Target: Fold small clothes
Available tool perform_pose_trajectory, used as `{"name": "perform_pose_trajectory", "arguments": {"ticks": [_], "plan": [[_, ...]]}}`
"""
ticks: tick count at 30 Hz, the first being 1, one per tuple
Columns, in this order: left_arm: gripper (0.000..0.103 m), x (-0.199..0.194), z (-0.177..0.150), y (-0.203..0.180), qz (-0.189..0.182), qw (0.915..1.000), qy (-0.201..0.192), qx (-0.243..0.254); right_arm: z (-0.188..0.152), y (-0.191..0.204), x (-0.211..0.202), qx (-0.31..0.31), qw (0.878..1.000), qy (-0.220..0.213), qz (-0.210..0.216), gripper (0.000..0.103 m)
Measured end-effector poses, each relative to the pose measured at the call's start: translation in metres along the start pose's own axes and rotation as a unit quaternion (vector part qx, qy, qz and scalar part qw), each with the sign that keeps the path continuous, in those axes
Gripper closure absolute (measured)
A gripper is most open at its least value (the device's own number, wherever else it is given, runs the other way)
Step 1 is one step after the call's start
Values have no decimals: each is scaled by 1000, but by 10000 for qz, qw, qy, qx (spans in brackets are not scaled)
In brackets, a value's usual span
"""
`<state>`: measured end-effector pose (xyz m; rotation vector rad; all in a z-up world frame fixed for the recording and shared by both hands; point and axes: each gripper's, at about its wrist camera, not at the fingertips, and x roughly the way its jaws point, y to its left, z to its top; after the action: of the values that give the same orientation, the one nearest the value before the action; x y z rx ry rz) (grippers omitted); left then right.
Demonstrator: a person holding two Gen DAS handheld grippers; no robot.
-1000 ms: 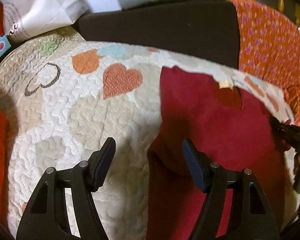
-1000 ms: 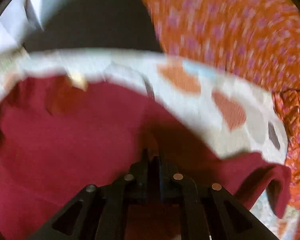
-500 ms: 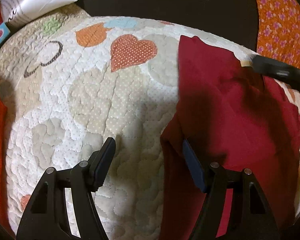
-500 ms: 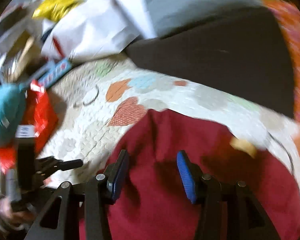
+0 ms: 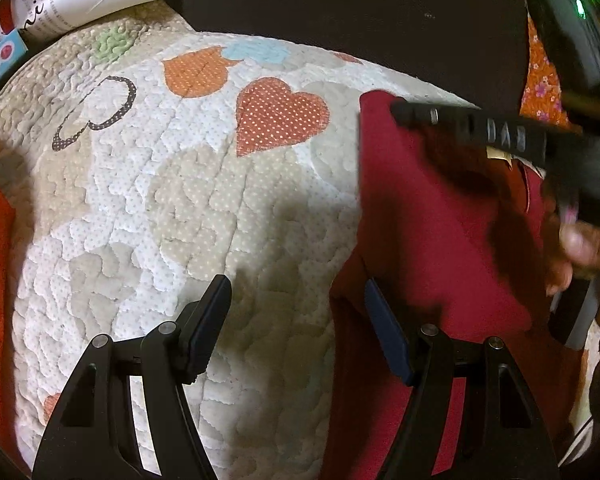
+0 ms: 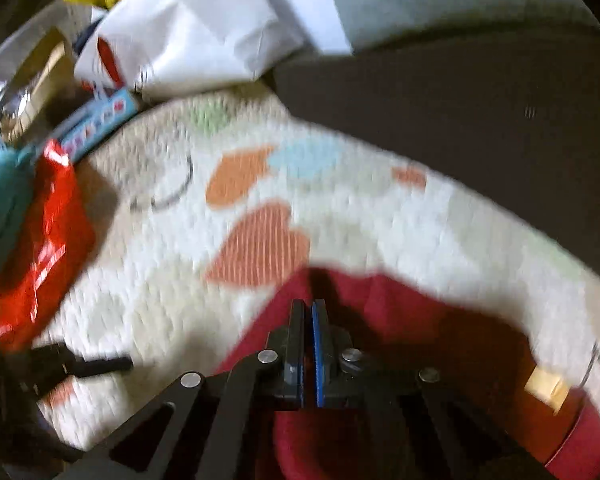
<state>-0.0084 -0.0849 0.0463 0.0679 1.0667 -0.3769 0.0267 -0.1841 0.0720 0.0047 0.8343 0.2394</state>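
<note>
A dark red garment [image 5: 440, 240] lies on a quilted heart-pattern cover [image 5: 180, 200], folded over with a straight left edge and a tan neck label showing. My left gripper [image 5: 296, 320] is open and empty, low over the cover, its right finger at the garment's lower left edge. My right gripper [image 6: 310, 312] has its jaws closed together at the garment's far left corner [image 6: 340, 292]; the view is blurred, so whether cloth sits between the pads is unclear. In the left wrist view the right gripper [image 5: 404, 114] reaches over that top corner.
A dark cushion edge [image 5: 360, 28] runs behind the cover. A white paper bag [image 6: 192, 40], a blue box [image 6: 96, 124] and a red plastic bag [image 6: 40, 248] lie at the left. Orange floral fabric [image 5: 540, 80] is at the far right.
My right gripper swung from the garment's right side to its far left corner, opened on the way, and has now closed. My left gripper stayed open in place.
</note>
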Motion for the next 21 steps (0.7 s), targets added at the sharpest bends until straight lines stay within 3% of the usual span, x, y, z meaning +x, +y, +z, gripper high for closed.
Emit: {"name": "perform_pose_trajectory", "arguments": {"ticks": [4,7,8,11,12,15,19,20,21], "plan": [[34,6,-2,-3,48,10000,61,49,4,5,26,-33,9992,177,-366,100],[34,8,-1,-3,69,9999,77,41,2,3,25,-36,9993,42,-377,99],[34,8,-2,-2,51,9999,93,14,1,-2,15,60,9995,19,-322,93],[34,6,-2,1,28,9999,106,-2,-13,-22,-26,277,9996,-112,-26,61],[34,5,-2,1,40,10000,81,0,-22,-29,-42,185,9998,-72,-55,60],[34,4,-1,2,106,9999,41,-2,-51,-43,-66,-67,9994,111,-329,58],[34,9,-3,-1,147,9998,98,0,-74,-56,-48,-44,9976,453,-527,58],[34,9,-3,-2,159,9998,87,14,-77,-57,-40,-47,9975,519,-472,60],[34,9,-4,-2,177,9998,67,38,-80,-55,-31,-92,9973,596,-421,78]]}}
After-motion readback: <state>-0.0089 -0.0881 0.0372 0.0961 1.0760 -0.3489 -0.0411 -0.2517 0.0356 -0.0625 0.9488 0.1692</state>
